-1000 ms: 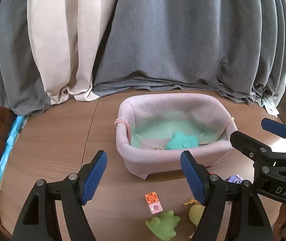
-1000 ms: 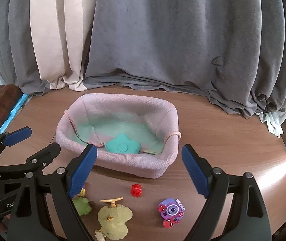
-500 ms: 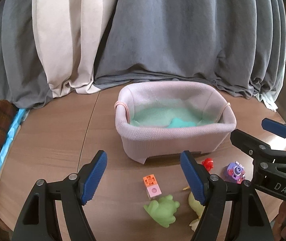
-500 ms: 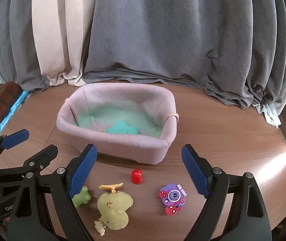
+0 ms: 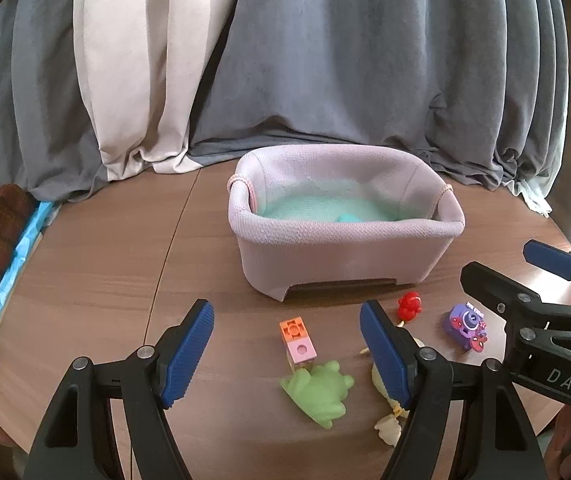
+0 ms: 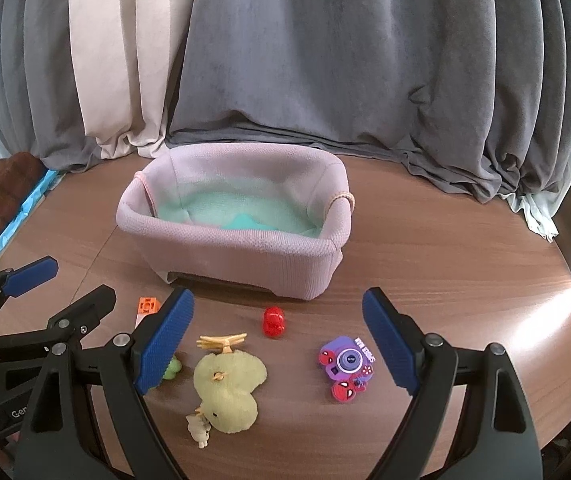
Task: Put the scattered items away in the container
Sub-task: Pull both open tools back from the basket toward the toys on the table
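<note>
The left tool [image 5: 285, 354] and the right tool [image 6: 275, 340] both hang wide open and hold nothing, above the wooden surface [image 6: 445, 264]. Between and just past their fingers lie the scattered toys: orange-pink block [image 5: 296, 338], green frog [image 5: 319, 392], yellow plush [image 6: 229, 388], red figure [image 6: 273, 321], purple camera [image 6: 347, 366]. Beyond them stands the pink basket [image 6: 241, 248], a teal star [image 6: 245, 222] inside.

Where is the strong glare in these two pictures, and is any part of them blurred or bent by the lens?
Right wrist view: a bright sunlight streak glares on the table at right. Left wrist view: the same glare only touches the right edge; the basket looks slightly soft. Both views: fisheye bending curves the curtains and table edge, with dark corners.
</note>
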### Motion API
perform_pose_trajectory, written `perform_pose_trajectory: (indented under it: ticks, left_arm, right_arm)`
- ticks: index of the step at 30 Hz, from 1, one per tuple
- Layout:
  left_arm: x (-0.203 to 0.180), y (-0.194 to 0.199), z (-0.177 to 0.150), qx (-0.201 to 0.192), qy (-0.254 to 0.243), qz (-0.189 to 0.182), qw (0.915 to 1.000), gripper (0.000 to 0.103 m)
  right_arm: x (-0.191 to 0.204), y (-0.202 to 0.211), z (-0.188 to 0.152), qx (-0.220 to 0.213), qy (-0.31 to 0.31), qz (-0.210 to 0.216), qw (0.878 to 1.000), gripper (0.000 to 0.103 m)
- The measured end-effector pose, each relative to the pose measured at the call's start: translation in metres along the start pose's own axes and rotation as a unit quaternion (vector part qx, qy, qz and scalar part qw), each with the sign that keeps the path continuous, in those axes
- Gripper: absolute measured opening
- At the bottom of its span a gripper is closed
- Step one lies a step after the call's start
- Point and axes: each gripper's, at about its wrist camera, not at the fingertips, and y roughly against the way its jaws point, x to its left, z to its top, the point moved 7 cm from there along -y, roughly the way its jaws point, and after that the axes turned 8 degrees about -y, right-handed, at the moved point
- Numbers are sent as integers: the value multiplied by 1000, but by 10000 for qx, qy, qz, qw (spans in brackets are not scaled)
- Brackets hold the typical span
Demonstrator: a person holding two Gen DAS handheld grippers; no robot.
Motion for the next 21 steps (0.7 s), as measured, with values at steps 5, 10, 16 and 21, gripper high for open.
perform_pose_trajectory:
  ticks: [5,10,16,21]
  left_arm:
    - [-3,2,-8,7,-15,1,10000,72]
    - [-5,3,-19,41,-1,-9,10000,72]
    - [-10,-2,-33,118,-2,-21,9999,72]
    - [-14,-8,-45,194,1,-61,9998,72]
  right_arm:
    - [-2,3,-9,38,-19,-10,10000,85]
    - [-2,4,-19,80,5,-38,10000,85]
    - [-5,3,-33,158,-14,-32,9999,85]
    - [-9,0,-45,236,-36,-63,9997,85]
